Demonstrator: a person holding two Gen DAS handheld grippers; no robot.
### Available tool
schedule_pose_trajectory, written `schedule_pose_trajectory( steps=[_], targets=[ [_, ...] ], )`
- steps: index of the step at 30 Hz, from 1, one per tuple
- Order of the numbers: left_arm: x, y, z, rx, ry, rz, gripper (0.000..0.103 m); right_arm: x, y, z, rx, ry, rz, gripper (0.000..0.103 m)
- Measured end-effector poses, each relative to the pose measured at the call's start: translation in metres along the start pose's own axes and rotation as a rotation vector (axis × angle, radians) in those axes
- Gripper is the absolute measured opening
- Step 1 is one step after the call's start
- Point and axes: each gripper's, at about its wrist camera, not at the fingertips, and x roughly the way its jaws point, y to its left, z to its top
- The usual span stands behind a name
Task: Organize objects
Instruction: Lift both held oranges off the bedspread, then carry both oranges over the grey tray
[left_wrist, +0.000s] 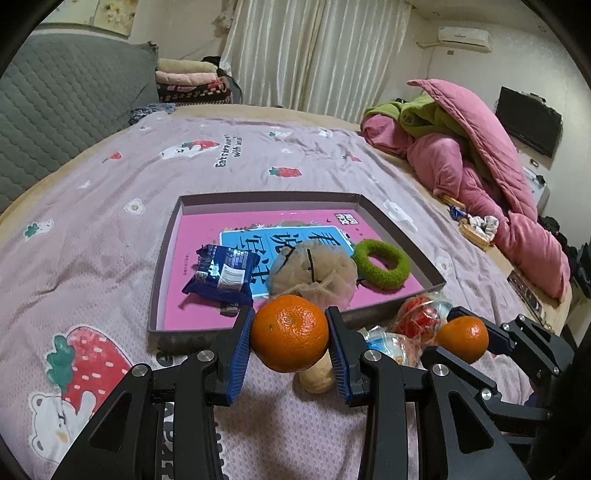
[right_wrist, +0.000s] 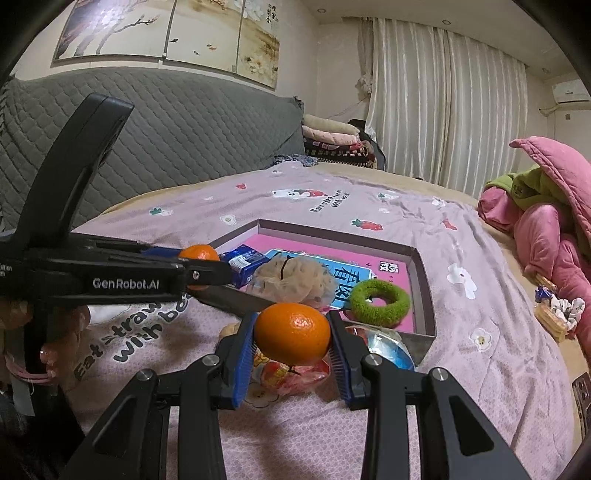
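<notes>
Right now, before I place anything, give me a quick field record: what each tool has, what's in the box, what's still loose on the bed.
left tool: shut on an orange, held above the bedspread
right tool: shut on a second orange
box: open, shallow, on the bed, pink book as its floor
in box: blue snack packet, beige mesh puff, green fuzzy ring
loose by the box's near wall: red-and-clear wrapped packets, a tan cylinder

Glossy dimpled orange (left_wrist: 290, 332); crinkly foil snack packet (left_wrist: 221, 275); fuzzy green ring (left_wrist: 381, 266).
</notes>
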Motion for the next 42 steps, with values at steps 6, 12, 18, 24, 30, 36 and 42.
schedule_pose_trajectory(
  steps=[6, 12, 18, 24, 30, 36, 42],
  targets=[
    [-0.001, 0.005, 0.007, -0.006, -0.017, 0.01, 0.04, -0.002, -0.002, 0.004, 0.002, -0.015, -0.009, 0.037],
    [-0.003, 0.007, 0.011, 0.002, -0.025, 0.018, 0.04, -0.001, -0.007, 0.013, -0.001, -0.031, -0.02, 0.037],
    [-0.006, 0.009, 0.015, 0.014, -0.042, 0.028, 0.04, 0.005, -0.013, 0.023, -0.013, -0.046, -0.034, 0.037],
    [-0.005, 0.013, 0.02, 0.011, -0.041, 0.033, 0.04, 0.01, -0.016, 0.026, -0.008, -0.045, -0.026, 0.037],
    [-0.004, 0.016, 0.024, 0.019, -0.042, 0.047, 0.04, 0.012, -0.016, 0.029, -0.017, -0.049, -0.02, 0.038],
    [-0.005, 0.017, 0.027, 0.037, -0.058, 0.067, 0.04, 0.014, -0.019, 0.036, -0.018, -0.06, -0.027, 0.038],
    [-0.003, 0.019, 0.031, 0.041, -0.057, 0.07, 0.04, 0.019, -0.024, 0.044, -0.03, -0.075, -0.053, 0.038]
  ],
)
